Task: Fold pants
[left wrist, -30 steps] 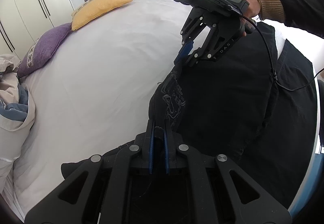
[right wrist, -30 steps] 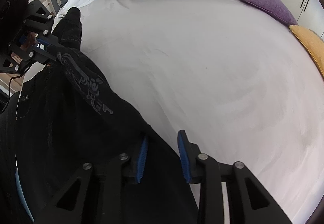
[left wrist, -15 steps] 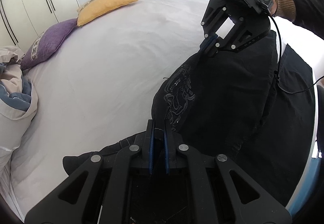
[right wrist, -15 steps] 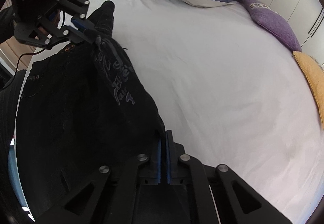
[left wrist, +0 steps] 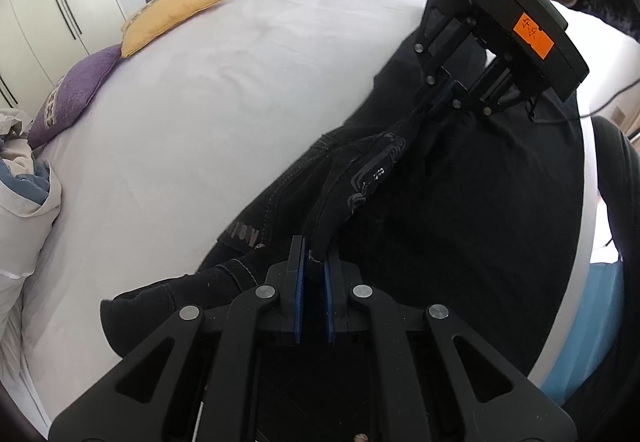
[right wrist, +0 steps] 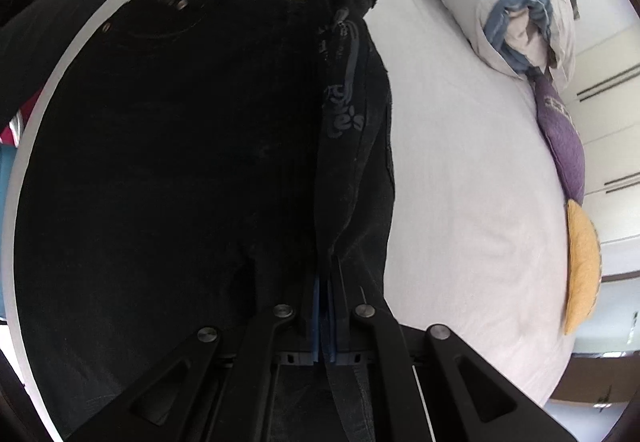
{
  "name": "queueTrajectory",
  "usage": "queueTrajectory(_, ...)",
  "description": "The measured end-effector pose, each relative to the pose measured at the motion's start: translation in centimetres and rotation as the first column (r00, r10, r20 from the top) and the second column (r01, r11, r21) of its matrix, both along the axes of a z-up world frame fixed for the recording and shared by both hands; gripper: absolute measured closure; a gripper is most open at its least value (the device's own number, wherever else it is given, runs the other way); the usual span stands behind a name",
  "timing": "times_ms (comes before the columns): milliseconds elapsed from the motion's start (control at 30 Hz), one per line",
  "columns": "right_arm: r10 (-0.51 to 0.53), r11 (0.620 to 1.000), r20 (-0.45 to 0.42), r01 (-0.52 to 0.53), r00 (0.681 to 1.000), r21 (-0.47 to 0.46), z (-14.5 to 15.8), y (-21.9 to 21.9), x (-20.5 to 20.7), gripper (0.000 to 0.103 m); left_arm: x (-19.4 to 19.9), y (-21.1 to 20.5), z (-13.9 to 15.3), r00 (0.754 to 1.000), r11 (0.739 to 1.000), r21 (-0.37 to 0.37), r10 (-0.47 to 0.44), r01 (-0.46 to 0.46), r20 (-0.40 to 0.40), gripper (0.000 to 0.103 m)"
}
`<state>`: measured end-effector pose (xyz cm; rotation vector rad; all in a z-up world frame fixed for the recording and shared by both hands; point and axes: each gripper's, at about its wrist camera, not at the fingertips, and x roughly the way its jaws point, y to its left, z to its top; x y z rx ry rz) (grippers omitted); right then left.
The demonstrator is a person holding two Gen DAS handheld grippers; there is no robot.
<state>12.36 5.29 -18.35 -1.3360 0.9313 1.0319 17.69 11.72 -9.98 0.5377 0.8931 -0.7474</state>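
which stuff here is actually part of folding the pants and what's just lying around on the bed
Part of the job:
- black pants
- left gripper, shut on the pants' edge
- right gripper, shut on the same edge
- white bed, the folding surface

Just lying about:
- yellow cushion
- purple cushion
- bundled duvet
- wardrobe

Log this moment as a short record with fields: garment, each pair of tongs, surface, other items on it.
garment: black pants, one edge lifted and stretched taut between the two tongs, the rest lying on the bed
left tongs: shut on the pants' edge
right tongs: shut on the same edge, further along
surface: bed with a white sheet
pillows: yellow pillow and purple pillow, side by side near the wardrobe
bedding: rolled duvet at the far side of the bed
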Motion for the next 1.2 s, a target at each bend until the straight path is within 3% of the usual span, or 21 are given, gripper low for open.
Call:
queueTrajectory(200, 0.147, 0.982, 0.056, -0.139, 0.988, -0.127, -1.7, 0.3, -5.2, 0.099, -5.2, -1.5, -1.6, 0.997, 0.995, 0.07, -0.075, 0.075, 0.003, 0.096)
queueTrajectory(533, 0.218, 0.965, 0.06, -0.206, 0.974, -0.164, -2.8, 0.6, -11.0, 0.099, -10.0, -2.7, -4.4, 0.985, 0.966, 0.189, -0.169, 0.174, -0.043, 0.096)
queueTrajectory(833, 0.279, 0.945, 0.077, -0.26, 0.957, -0.199, -2.5, 1.2, -13.9, 0.099, -10.6, -4.3, -4.9, 0.969, 0.927, 0.286, -0.245, 0.244, -0.033, 0.096)
queueTrajectory(967, 0.314, 0.932, 0.097, -0.287, 0.945, -0.221, -2.3, 1.0, -17.4, 0.099, -11.8, -4.9, -5.5, 0.96, 0.905, 0.327, -0.277, 0.271, -0.029, 0.096)
queueTrajectory(1200, 0.279, 0.949, 0.122, -0.255, 0.952, -0.185, -2.1, 3.4, -19.4, 0.099, -12.4, -3.8, -6.0, 0.96, 0.885, 0.377, -0.278, 0.273, -0.042, 0.096)
